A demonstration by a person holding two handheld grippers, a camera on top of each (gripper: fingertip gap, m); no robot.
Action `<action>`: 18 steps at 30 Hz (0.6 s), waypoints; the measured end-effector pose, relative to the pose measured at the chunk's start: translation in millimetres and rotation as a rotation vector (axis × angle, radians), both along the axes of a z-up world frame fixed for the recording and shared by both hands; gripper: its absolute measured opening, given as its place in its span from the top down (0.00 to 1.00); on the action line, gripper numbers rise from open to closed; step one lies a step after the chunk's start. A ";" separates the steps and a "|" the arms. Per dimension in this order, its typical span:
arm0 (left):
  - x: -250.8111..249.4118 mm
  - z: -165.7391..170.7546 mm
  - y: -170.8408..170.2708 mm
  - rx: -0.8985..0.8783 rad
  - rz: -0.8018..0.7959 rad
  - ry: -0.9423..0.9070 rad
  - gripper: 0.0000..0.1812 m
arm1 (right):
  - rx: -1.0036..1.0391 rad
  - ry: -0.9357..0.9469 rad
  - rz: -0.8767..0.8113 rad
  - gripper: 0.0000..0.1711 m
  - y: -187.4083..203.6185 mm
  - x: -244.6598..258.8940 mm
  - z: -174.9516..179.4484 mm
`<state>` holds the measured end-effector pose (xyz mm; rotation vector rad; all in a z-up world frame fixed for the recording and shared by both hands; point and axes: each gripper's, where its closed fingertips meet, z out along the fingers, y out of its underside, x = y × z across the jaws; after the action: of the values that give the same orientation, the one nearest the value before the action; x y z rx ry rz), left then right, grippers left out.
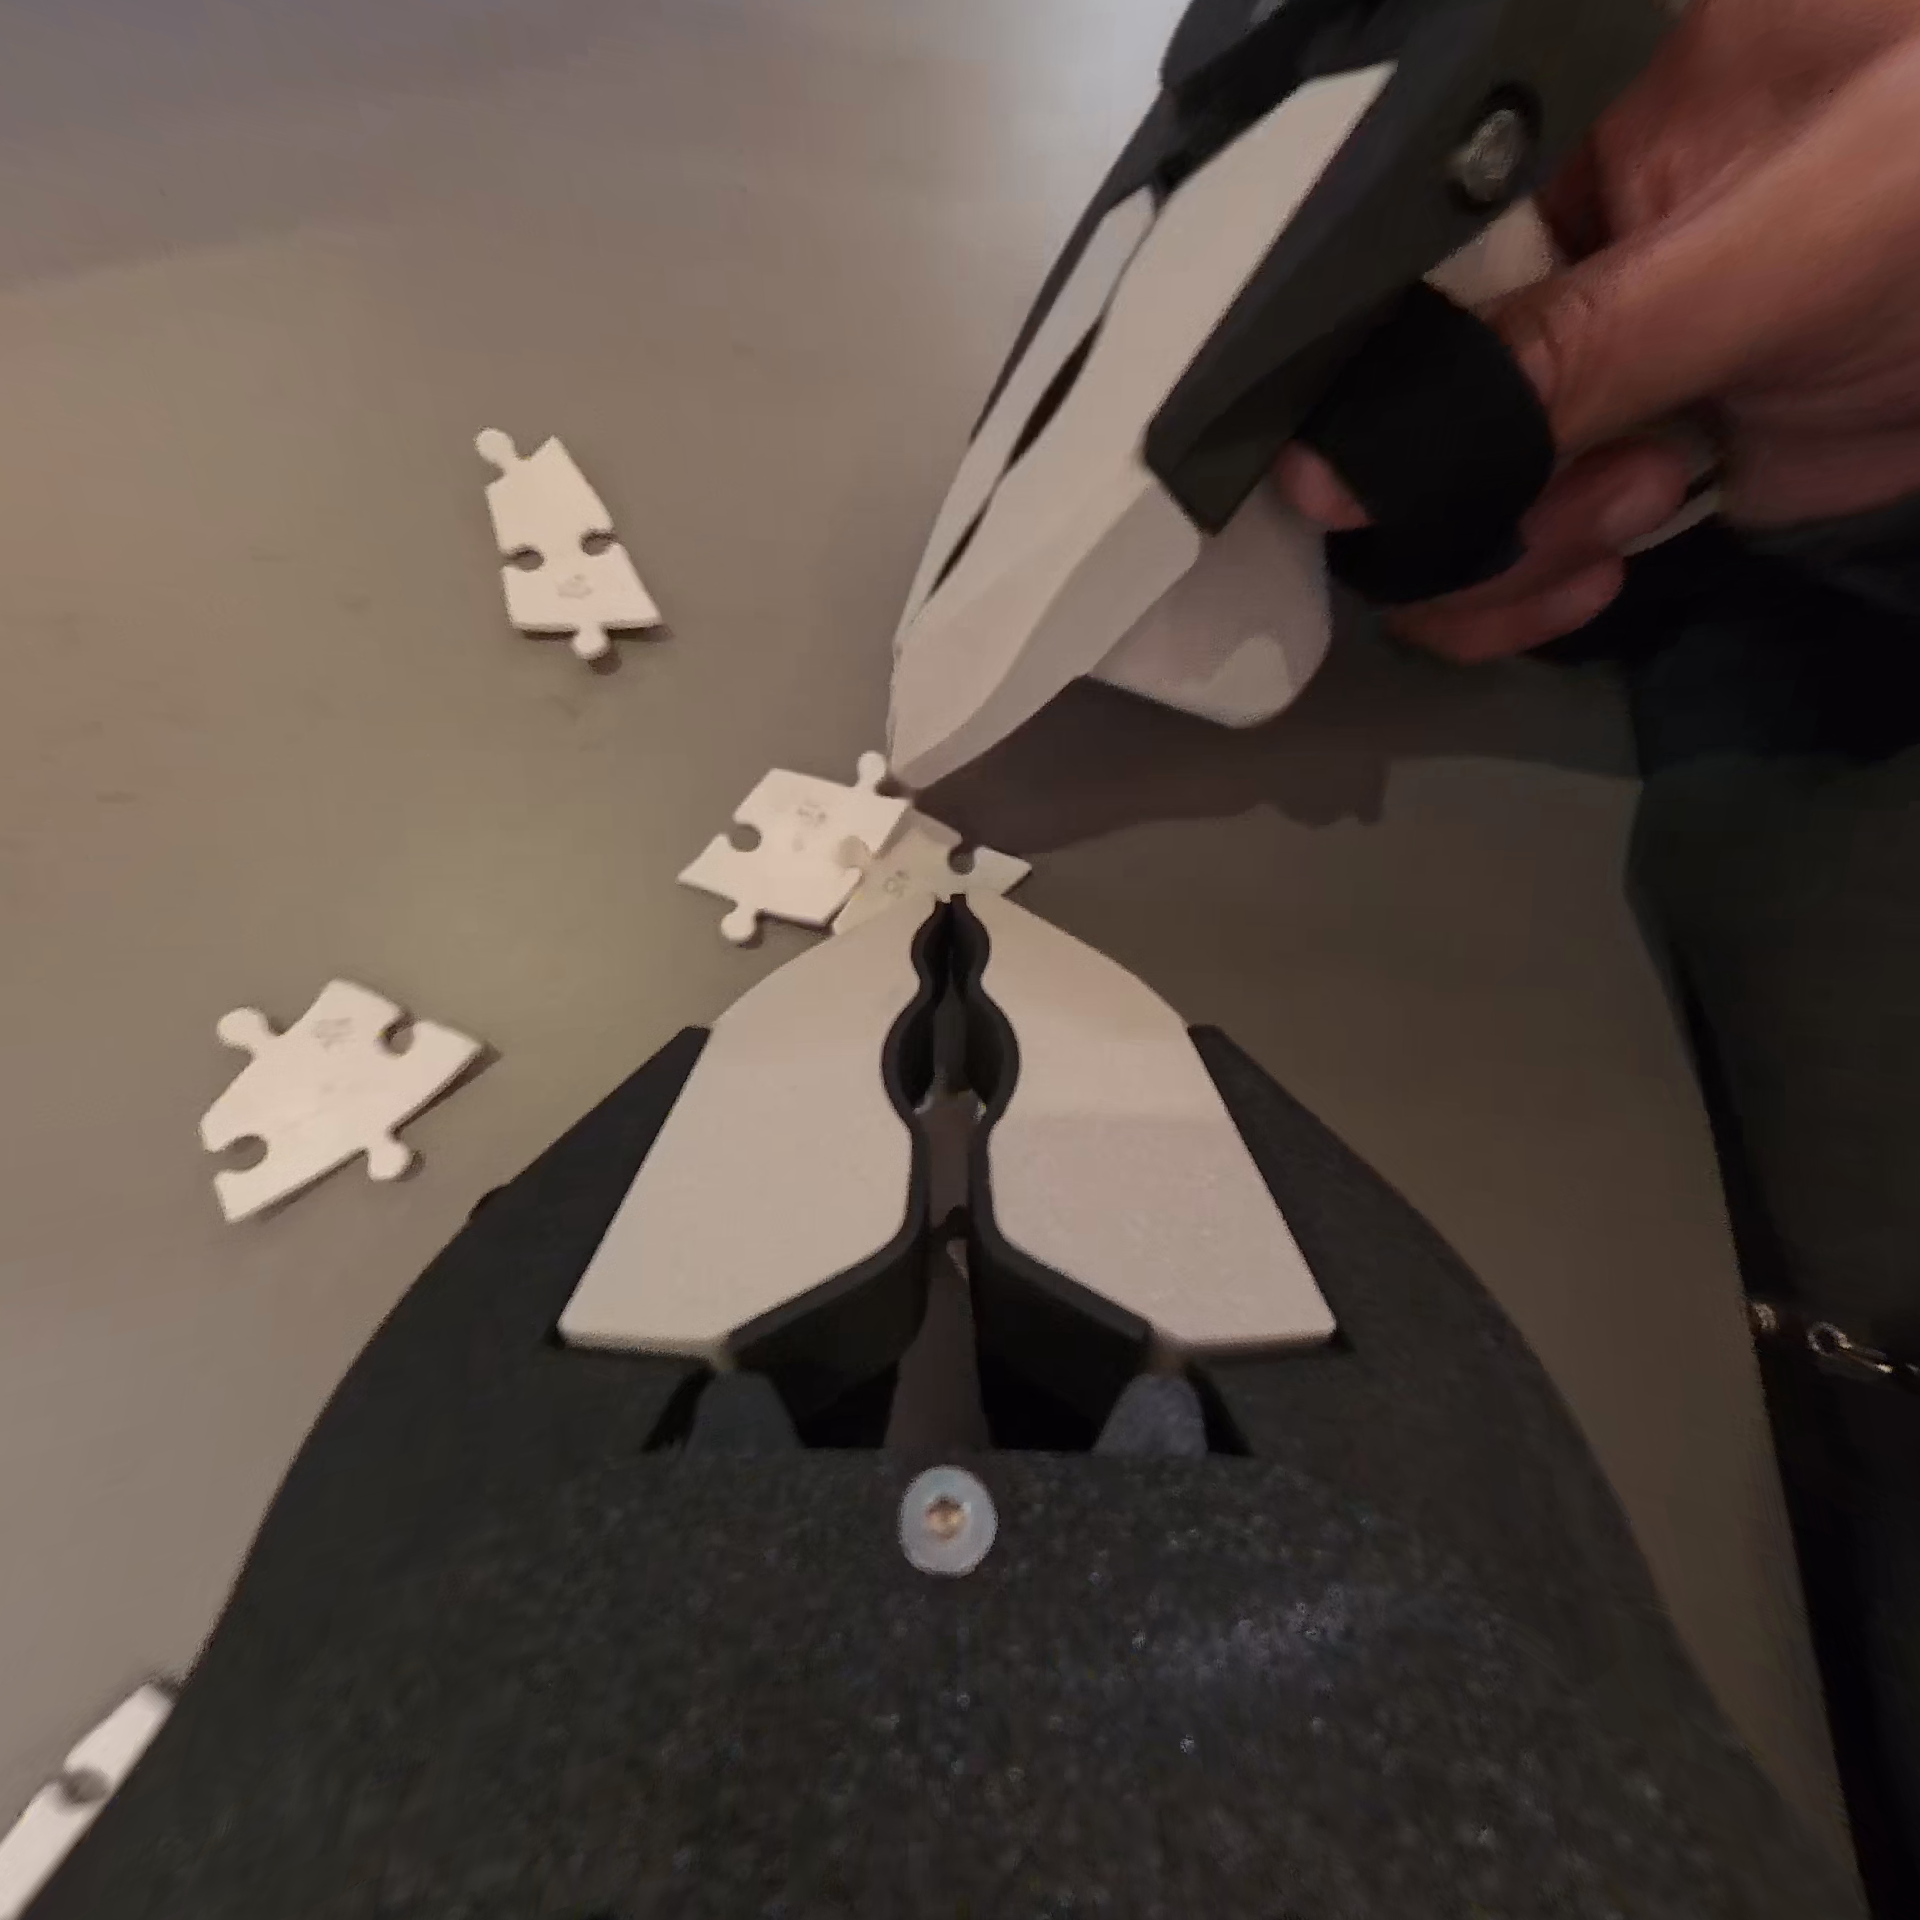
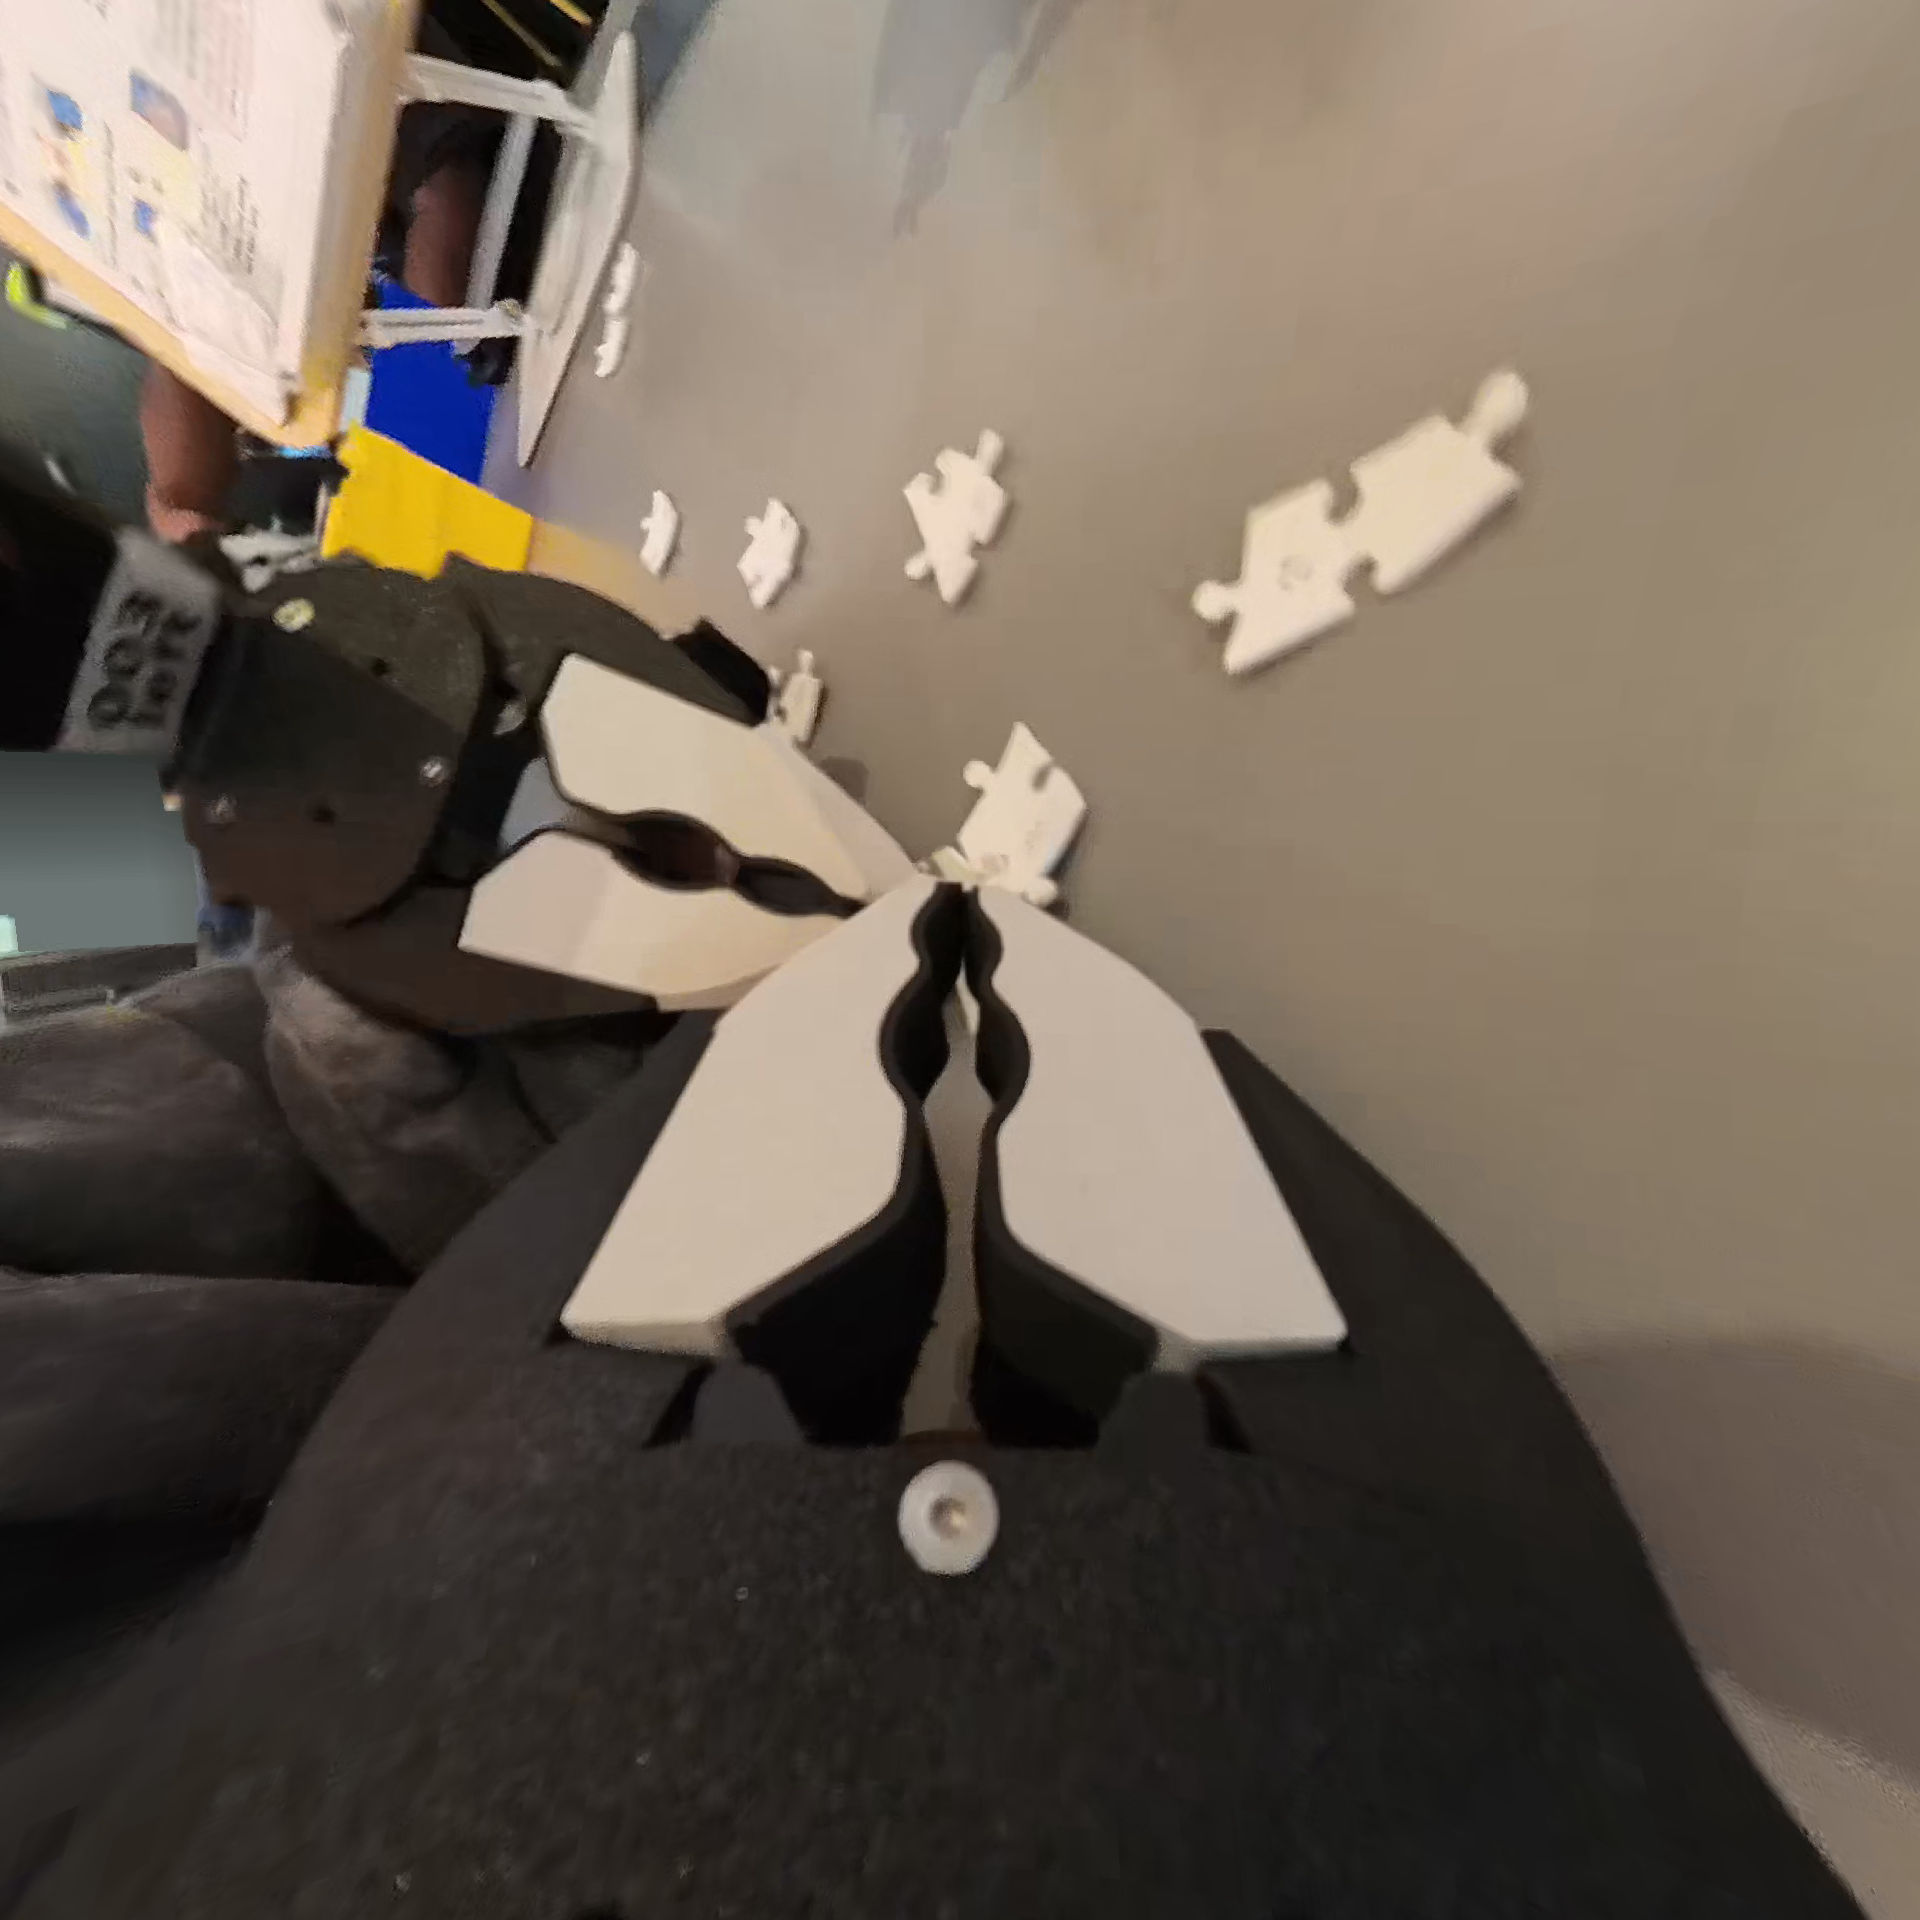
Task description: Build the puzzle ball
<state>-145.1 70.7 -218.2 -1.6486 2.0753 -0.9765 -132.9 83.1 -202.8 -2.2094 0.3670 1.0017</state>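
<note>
The two loose puzzle pieces (image 1: 800, 847) are held edge to edge low over the tabletop (image 1: 312, 312), one pinched by the left tool (image 1: 954, 906) from the near side, the other by the right tool (image 1: 902, 774) from beyond, tips nearly meeting.

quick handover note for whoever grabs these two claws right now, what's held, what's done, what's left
Left claw: shut on the edge of a puzzle piece, low over the grey table.
Right claw: shut, tip at the neighbouring piece; a grip on it cannot be told.
These two pieces overlap, not visibly locked.
Done: one joined pair lies farther out.
Left: single pieces are scattered, one to the left. No ball shape in view.
</note>
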 end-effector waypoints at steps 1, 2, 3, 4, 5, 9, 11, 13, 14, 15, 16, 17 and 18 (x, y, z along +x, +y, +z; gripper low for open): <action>-0.6 2.6 3.4 -0.022 0.018 -0.009 1.00 | 0.047 -0.017 0.020 1.00 1.6 -0.7 6.1; -0.9 7.4 7.4 -0.059 0.044 -0.027 1.00 | 0.080 -0.038 0.029 1.00 2.4 0.1 10.7; -0.7 13.7 12.6 -0.101 0.075 -0.051 1.00 | 0.091 -0.069 0.033 1.00 2.5 2.8 11.7; -0.9 19.8 17.8 -0.144 0.101 -0.070 1.00 | 0.095 -0.090 0.046 1.00 2.2 4.7 11.5; -1.1 24.9 22.9 -0.178 0.123 -0.083 0.95 | 0.085 -0.112 0.049 1.00 2.3 8.4 9.2; -4.4 31.1 32.1 -0.186 0.141 -0.099 0.95 | 0.078 -0.200 0.181 0.82 3.1 7.7 5.0; -7.2 28.0 28.8 -0.157 0.127 -0.087 0.93 | 0.087 -0.319 0.285 0.80 1.6 2.6 0.4; -9.4 24.3 26.4 -0.122 0.122 -0.078 0.90 | 0.117 -0.489 0.340 0.77 4.5 4.5 -4.6; -10.5 22.8 25.4 -0.111 0.118 -0.074 0.89 | 0.119 -0.552 0.360 0.77 5.9 5.4 -7.8; -11.9 21.2 24.4 -0.107 0.112 -0.067 0.89 | 0.099 -0.600 0.382 0.77 6.0 6.7 -13.0; -12.7 19.9 24.7 -0.103 0.113 -0.062 0.89 | 0.094 -0.620 0.401 0.78 6.4 5.6 -15.9; -13.3 19.1 25.6 -0.102 0.117 -0.061 0.89 | 0.102 -0.624 0.404 0.81 7.0 3.8 -16.0; -14.1 18.5 25.5 -0.107 0.117 -0.058 0.89 | 0.099 -0.625 0.410 0.86 6.9 2.3 -17.3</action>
<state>-159.1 96.2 -199.7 -1.7513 1.8960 -1.0996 -130.7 90.1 -220.2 -2.4107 -0.4208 0.4538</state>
